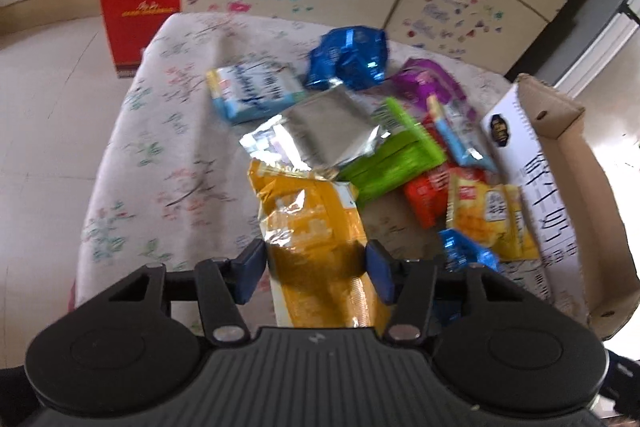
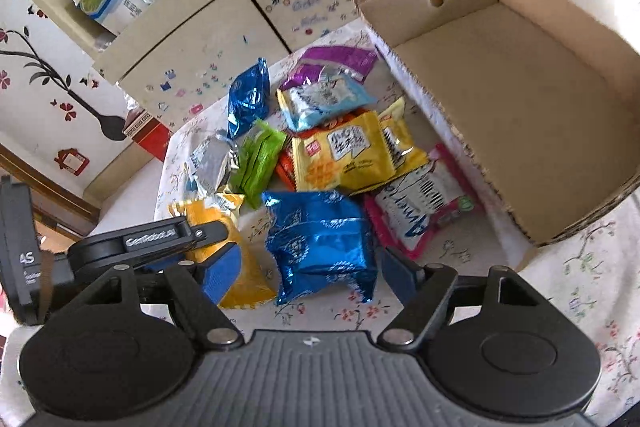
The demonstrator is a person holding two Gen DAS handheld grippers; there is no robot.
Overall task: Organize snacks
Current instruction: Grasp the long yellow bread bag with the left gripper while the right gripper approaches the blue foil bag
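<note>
**Both grippers down on snack packets beside the empty carton**

Nearest my left camera, the left gripper [image 1: 316, 269] has its two blue pads against the sides of an orange-yellow snack packet [image 1: 310, 223], and the packet's near end runs back between the fingers toward the gripper body. I read this as clenched on that packet. The right camera shows the same left gripper [image 2: 218, 259] from the side, low at the near left of the pile, with the packet [image 2: 248, 267] in its pads.

In my right view, the right gripper [image 2: 300, 277] straddles a large shiny blue packet [image 2: 322, 243]. The right pad sits just beside the packet's edge, while the left pad stands clear of it, over the orange-yellow packet. So I take this gripper as released, with the blue packet between the fingers.

The rest of the snacks lie heaped on a floral tablecloth [image 2: 580, 267]. Further out is a yellow wafer packet [image 2: 340, 155], a lime-green packet [image 2: 258, 157], a silver packet [image 2: 212, 163] and a pink-edged white packet [image 2: 420, 203] to the right. At the far side are a second blue foil packet [image 2: 248, 99], a light blue packet [image 2: 320, 99] and a purple packet [image 2: 332, 61].

An open cardboard box [image 2: 520, 75] stands on the cloth at the right, just beside the pile, with its floor bare. Beyond the table is a cream cabinet [image 2: 224, 39] dotted with stickers.
</note>
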